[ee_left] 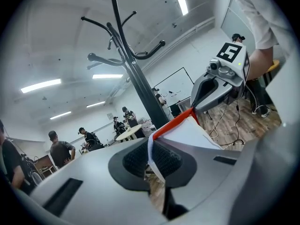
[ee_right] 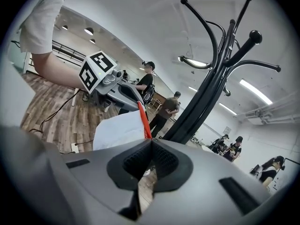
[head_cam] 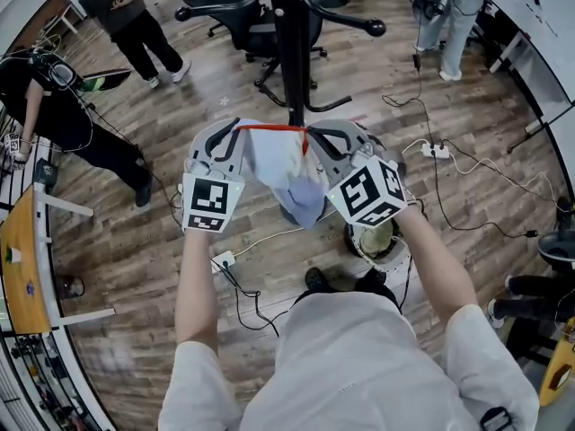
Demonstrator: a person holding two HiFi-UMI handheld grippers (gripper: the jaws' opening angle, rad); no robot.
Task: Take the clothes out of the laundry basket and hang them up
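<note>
Round basket (head_cam: pixel 353 242) on the floor, on the near side of the coat stand (head_cam: pixel 289 43); contents pale, too hidden to identify. Left gripper (head_cam: pixel 237 131) and right gripper (head_cam: pixel 311 135) are each clamped on the red band (head_cam: pixel 269 127) of a pale garment (head_cam: pixel 287 173). The garment is just before the coat stand's pole, with the band taut and level between the grippers and the cloth hanging down.

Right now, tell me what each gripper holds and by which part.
The left gripper and the right gripper both pinch one white garment by its red-trimmed top edge, one at each end, so it hangs stretched between them.
</note>
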